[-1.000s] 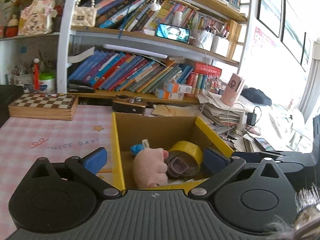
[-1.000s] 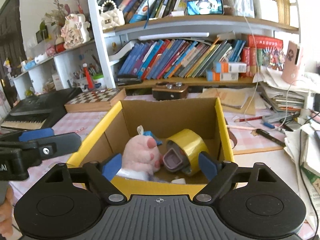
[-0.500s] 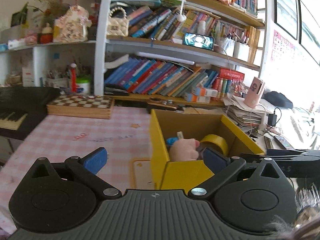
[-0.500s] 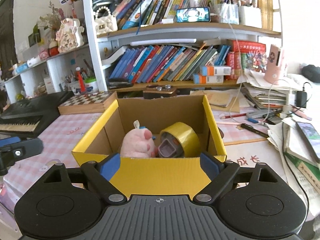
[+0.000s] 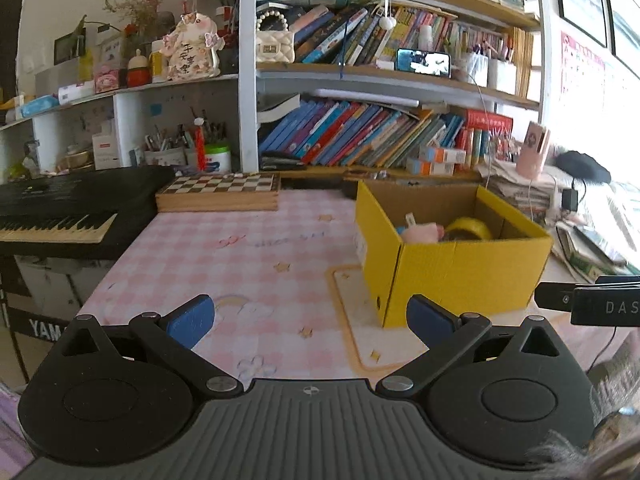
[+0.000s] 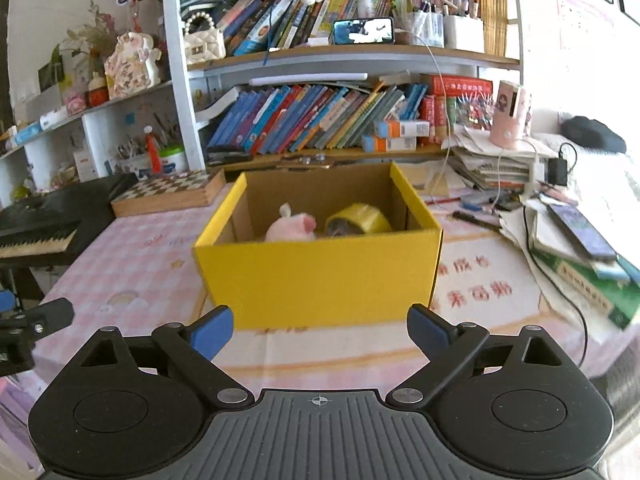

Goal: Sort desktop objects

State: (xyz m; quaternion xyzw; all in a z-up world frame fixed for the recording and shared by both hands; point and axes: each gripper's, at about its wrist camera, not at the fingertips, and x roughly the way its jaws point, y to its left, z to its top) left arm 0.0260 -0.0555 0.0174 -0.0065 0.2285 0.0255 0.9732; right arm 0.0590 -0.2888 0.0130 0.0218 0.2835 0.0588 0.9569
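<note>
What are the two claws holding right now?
Nothing. The left claw and the right claw are both open with only air between their blue fingers. The pink plush toy and yellow tape roll lie in the yellow box.

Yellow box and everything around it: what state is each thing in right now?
Yellow box: open-topped, upright.
Pink plush: lying inside the box.
Yellow tape roll: inside, beside the plush.
Chessboard case: closed, flat.
Phone on shelf: screen lit.
Left gripper: jaws open, empty.
Right gripper: jaws just opening, empty.

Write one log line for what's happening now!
left tool: open, empty | right tool: open, empty | yellow box: holds pink plush, tape roll
</note>
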